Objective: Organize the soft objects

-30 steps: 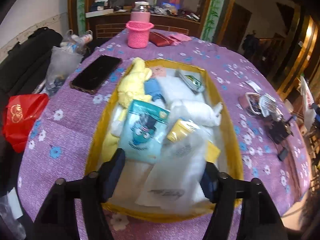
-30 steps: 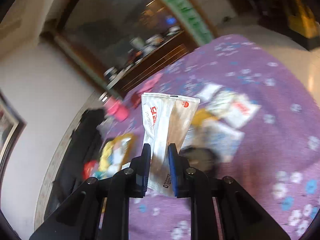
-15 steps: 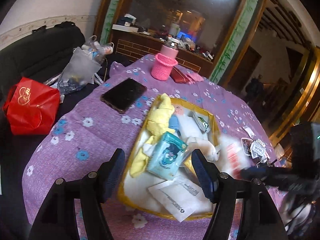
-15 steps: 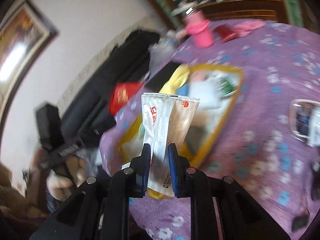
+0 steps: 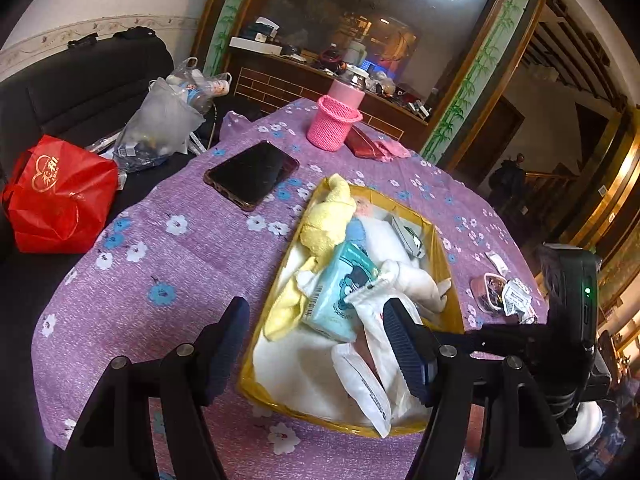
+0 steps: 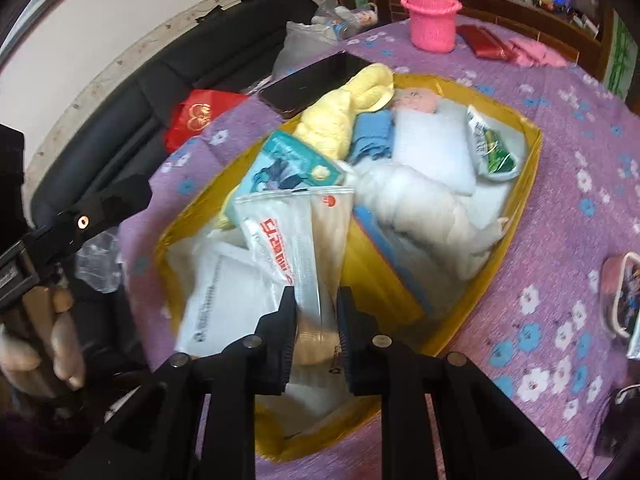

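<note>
A yellow box (image 5: 435, 236) (image 6: 532, 160) on the purple flowered cloth holds soft things: a yellow towel (image 5: 328, 220), a teal tissue pack (image 5: 344, 292), a white cloth bundle (image 6: 432, 208) and white pouches (image 6: 224, 292). My right gripper (image 6: 317, 304) hangs over the box's near end. A white packet with red print (image 6: 296, 232) (image 5: 366, 294) stands between its pads, leaning left. Its jaws are opening, and the packet still fills the gap. My left gripper (image 5: 316, 340) is open and empty above the box's near left edge.
A black phone (image 5: 252, 174) lies left of the box. A pink knitted cup (image 5: 334, 126) and a red pouch (image 5: 362, 144) stand at the far edge. Small sachets and a tin (image 5: 496, 292) lie to the right. A red bag (image 5: 56, 196) sits on the dark sofa.
My right gripper swung the packet from the right side of the table to over the box and came lower. My left gripper drew back to the left and rolled.
</note>
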A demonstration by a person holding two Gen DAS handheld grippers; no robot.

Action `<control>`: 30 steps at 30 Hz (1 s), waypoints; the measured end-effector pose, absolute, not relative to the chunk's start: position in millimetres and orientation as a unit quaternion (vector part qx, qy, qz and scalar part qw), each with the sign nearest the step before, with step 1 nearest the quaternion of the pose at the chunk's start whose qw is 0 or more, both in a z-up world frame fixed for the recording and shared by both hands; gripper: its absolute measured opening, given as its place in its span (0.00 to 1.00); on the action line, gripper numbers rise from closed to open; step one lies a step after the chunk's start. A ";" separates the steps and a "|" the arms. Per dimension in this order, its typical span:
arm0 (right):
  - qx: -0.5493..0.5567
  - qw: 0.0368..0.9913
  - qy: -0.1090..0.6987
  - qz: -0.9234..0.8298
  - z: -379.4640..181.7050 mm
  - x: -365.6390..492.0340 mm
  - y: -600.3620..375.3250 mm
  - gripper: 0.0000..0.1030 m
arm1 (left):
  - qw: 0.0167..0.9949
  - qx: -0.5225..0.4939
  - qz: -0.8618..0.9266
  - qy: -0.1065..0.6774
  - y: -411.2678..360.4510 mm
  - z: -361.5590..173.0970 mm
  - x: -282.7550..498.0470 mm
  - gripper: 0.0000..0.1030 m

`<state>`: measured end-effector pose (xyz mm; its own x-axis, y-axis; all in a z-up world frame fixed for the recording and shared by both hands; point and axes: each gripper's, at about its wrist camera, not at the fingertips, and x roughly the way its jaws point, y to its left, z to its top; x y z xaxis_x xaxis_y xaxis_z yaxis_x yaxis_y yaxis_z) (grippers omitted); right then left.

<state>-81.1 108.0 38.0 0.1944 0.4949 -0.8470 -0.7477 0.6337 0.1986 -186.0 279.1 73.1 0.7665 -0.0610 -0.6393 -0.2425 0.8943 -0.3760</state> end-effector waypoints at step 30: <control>0.130 0.837 0.416 0.331 70.5 -85.8 -77.6 0.68 | 0.915 0.008 -0.021 0.402 100.6 76.3 -151.2 0.73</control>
<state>-85.8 -77.6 70.5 0.4351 0.6621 -0.6102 -0.4462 0.7472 0.4926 -151.2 100.6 76.3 0.6764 -0.0329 -0.7358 0.0453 0.9990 -0.0029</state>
